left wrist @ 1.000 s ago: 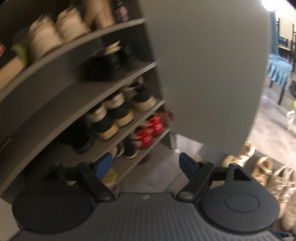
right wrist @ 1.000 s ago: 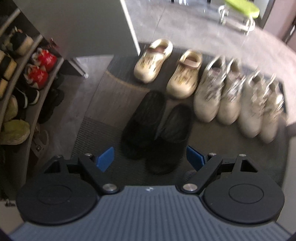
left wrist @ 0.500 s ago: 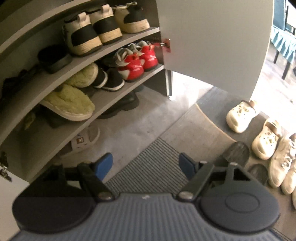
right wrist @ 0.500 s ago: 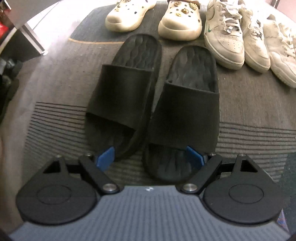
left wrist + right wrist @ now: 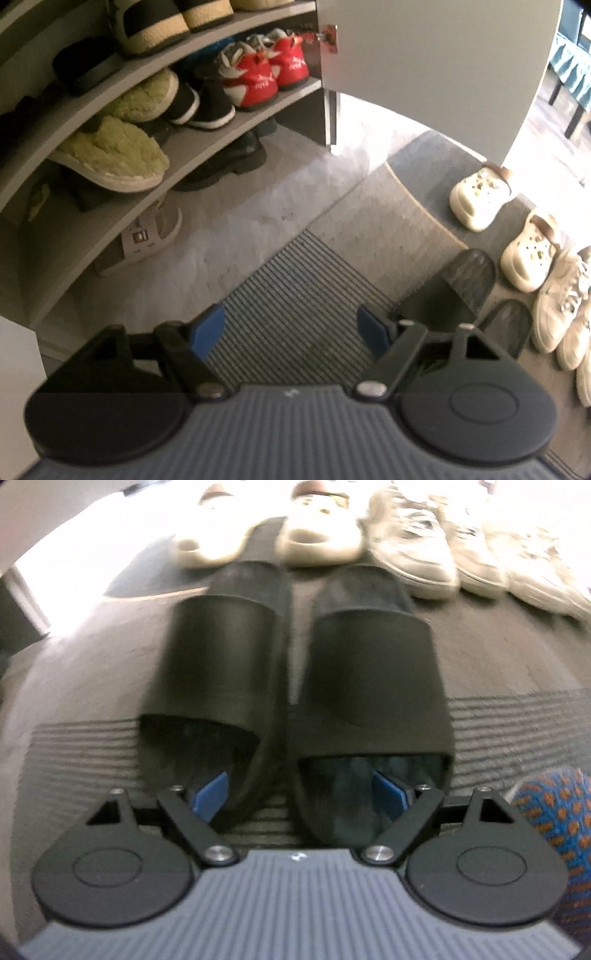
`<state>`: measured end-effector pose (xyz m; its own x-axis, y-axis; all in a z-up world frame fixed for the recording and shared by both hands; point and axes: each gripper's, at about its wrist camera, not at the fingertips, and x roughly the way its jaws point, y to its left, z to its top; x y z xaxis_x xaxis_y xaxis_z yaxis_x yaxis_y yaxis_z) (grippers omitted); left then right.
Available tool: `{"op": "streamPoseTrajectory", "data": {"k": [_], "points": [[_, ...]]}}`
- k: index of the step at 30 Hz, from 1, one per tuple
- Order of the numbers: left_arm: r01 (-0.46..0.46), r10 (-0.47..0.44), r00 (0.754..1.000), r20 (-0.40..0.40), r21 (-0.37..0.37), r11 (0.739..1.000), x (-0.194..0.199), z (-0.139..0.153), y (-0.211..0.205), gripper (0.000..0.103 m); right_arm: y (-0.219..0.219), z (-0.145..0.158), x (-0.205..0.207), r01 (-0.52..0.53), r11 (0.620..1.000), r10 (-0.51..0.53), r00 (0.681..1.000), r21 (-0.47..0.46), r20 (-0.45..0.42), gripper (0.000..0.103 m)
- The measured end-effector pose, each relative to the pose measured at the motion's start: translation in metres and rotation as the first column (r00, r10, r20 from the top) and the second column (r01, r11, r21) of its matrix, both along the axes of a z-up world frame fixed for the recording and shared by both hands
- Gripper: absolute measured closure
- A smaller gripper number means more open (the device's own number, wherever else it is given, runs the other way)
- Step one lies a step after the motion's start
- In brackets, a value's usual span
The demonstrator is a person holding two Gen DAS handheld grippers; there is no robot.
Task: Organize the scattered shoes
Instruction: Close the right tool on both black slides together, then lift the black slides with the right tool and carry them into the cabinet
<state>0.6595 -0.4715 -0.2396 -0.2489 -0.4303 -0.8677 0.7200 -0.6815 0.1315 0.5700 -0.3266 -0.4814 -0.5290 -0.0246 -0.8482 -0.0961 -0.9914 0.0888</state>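
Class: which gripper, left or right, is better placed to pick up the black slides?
Right. The right gripper is open at the black slides, one blue pad over each heel. The left gripper hovers over the mat.

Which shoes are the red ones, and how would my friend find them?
Look at the grey shoe rack beside the open cabinet door. On its lowest shelf, at the end nearest the door, stand the red sneakers, heels outward. They are the only bright red pair; next to them are black shoes and fuzzy green slippers.
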Motion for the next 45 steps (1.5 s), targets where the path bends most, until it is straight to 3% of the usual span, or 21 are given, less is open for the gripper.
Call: {"op": "streamPoseTrajectory", "data": {"k": [5,13,16,19,20,21,23,24,29,35,39,43,45], "points": [[0.010,-0.010,1.000,-0.012,0.043,0.999,0.000,0.004,-0.005,0.023,-0.009,-0.005,-0.010,0.033,0.999,-0.035,0.996,-0.020,-0.079,0.013],[0.043,-0.041,0.999,-0.028,0.083,0.996,-0.006,0.007,-0.001,0.023,-0.004,0.016,-0.024,-0.045,0.998,0.049,0.992,0.036,-0.115,0.009],[0.032,-0.029,0.999,-0.025,0.107,0.994,-0.007,0.004,-0.001,0.023,-0.002,0.024,-0.030,-0.074,0.996,0.081,0.989,0.058,-0.127,0.016],[0.026,-0.021,0.999,-0.041,0.111,0.994,-0.008,0.007,-0.001,0.023,0.000,0.032,-0.035,-0.102,0.992,0.113,0.984,0.080,-0.139,0.032],[0.026,-0.022,0.999,-0.043,0.105,0.994,-0.008,0.007,-0.001,0.023,0.001,0.035,-0.037,-0.111,0.990,0.123,0.982,0.088,-0.142,0.043],[0.020,-0.016,0.999,-0.044,0.098,0.995,-0.008,0.008,-0.003,0.023,0.002,0.038,-0.039,-0.121,0.988,0.134,0.980,0.095,-0.146,0.061],[0.002,0.004,0.999,-0.054,0.111,0.994,-0.009,0.009,-0.006,0.023,0.003,0.043,-0.042,-0.139,0.984,0.155,0.976,0.110,-0.153,0.078],[-0.004,0.010,0.998,-0.056,0.108,0.994,-0.008,0.010,-0.007,0.023,0.004,0.046,-0.044,-0.148,0.982,0.166,0.974,0.118,-0.156,0.081],[-0.035,0.042,0.998,-0.054,0.117,0.993,-0.008,0.010,-0.011,0.023,0.008,0.060,-0.054,-0.197,0.968,0.222,0.960,0.155,-0.169,0.084],[-0.049,0.053,0.996,-0.066,0.069,0.996,-0.009,0.021,-0.009,0.023,0.015,0.108,-0.047,-0.321,0.931,0.342,0.934,0.174,-0.107,0.085],[-0.102,0.108,0.992,-0.071,0.076,0.992,-0.003,0.032,-0.011,0.023,0.022,0.133,-0.046,-0.375,0.911,0.388,0.920,0.171,-0.056,0.086],[-0.142,0.148,0.986,-0.072,0.073,0.987,0.006,0.051,-0.012,0.023,0.022,0.165,-0.035,-0.468,0.867,0.475,0.880,0.173,-0.004,0.086],[-0.156,0.161,0.984,-0.074,0.071,0.985,0.010,0.062,-0.015,0.023,0.020,0.182,-0.031,-0.530,0.830,0.536,0.844,0.172,0.017,0.086]]}}
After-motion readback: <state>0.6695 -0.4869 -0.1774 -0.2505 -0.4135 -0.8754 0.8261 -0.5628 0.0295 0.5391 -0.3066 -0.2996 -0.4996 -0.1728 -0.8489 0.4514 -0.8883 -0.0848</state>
